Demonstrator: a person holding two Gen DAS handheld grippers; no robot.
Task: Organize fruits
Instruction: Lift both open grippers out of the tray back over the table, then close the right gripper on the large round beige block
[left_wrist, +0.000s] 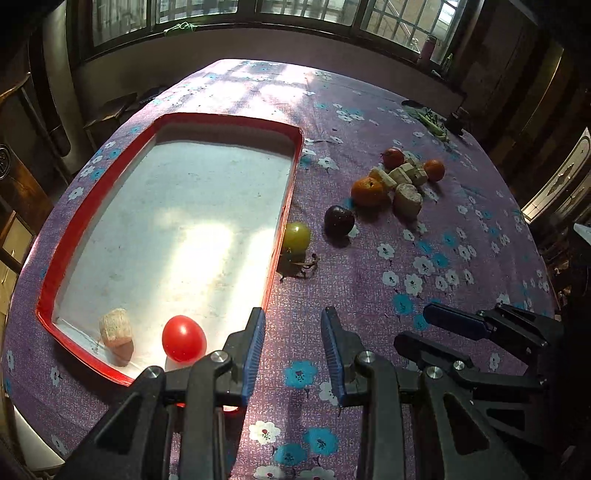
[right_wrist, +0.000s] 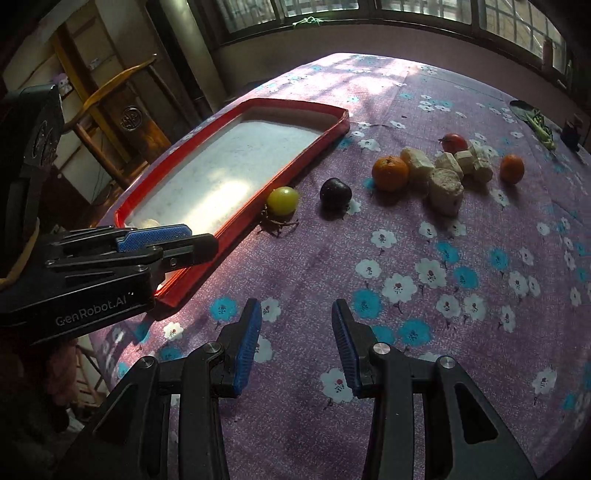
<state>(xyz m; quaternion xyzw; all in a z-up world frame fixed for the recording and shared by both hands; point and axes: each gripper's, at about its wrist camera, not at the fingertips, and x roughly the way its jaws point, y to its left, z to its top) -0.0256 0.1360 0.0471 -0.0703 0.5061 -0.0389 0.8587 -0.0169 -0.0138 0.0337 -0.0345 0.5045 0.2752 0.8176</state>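
A red-rimmed white tray (left_wrist: 291, 184) (right_wrist: 314, 155) lies at the left of the table. In it sit a red tomato (left_wrist: 184, 338) and a pale chunk (left_wrist: 116, 332). Beside the tray's right wall are a green fruit (left_wrist: 296, 236) (right_wrist: 282, 200) and a dark plum (left_wrist: 339, 220) (right_wrist: 335, 194). Farther right lie a large orange (left_wrist: 369, 191) (right_wrist: 390, 172), a small orange (left_wrist: 434, 170) (right_wrist: 512, 168), a red fruit (left_wrist: 392, 157) (right_wrist: 454, 142) and several pale chunks (left_wrist: 407, 201) (right_wrist: 446, 190). My left gripper (left_wrist: 293, 321) (right_wrist: 199, 236) is open and empty at the tray's near right corner. My right gripper (right_wrist: 296, 314) (left_wrist: 413, 328) is open and empty over the cloth.
The table carries a purple flowered cloth (left_wrist: 424, 266) (right_wrist: 424, 277). A dry stem (left_wrist: 303, 266) (right_wrist: 277, 223) lies by the green fruit. Green items (left_wrist: 430, 120) (right_wrist: 539, 123) sit at the far right edge. A wooden chair (right_wrist: 122, 110) stands left of the table.
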